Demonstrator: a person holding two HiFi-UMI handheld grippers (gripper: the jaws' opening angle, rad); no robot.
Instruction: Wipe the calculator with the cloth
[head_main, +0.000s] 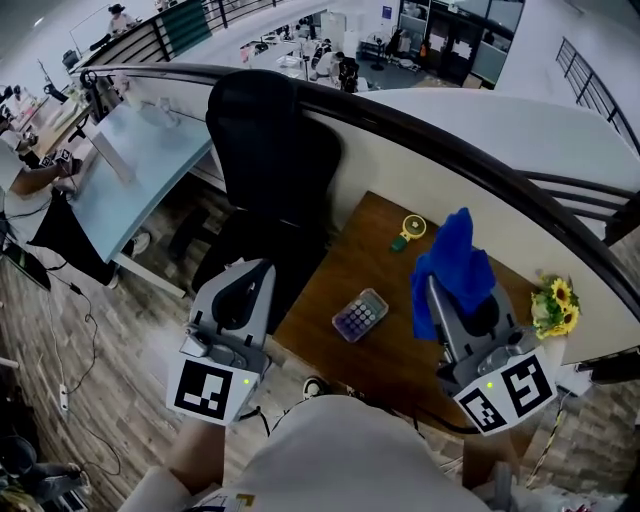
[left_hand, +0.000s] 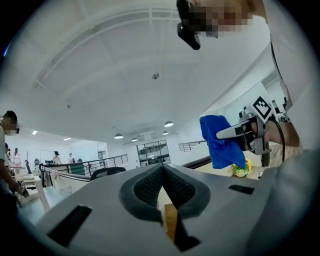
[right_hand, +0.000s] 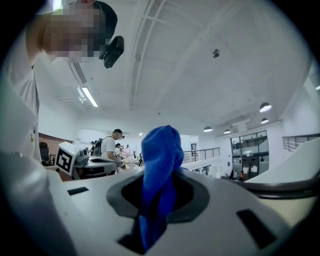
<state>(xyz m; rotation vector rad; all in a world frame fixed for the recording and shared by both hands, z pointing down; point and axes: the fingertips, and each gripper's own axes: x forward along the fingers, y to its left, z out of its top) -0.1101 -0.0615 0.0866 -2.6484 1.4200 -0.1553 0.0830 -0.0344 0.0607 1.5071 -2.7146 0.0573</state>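
left gripper (left_hand: 162, 170): jaws together, nothing between, tipped upward | right gripper (right_hand: 158, 187): jaws clamped on cloth (right_hand: 160, 145), tipped upward | both level, well apart

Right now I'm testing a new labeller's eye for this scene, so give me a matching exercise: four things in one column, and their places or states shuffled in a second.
Column 1:
1 cloth
2 calculator
3 flowers
4 left gripper

Column 2:
A lying flat on the table
B jaws together, nothing between them
C clamped in the right gripper
D at the table's right end in the head view

Pairs: 1-C, 2-A, 3-D, 4-B
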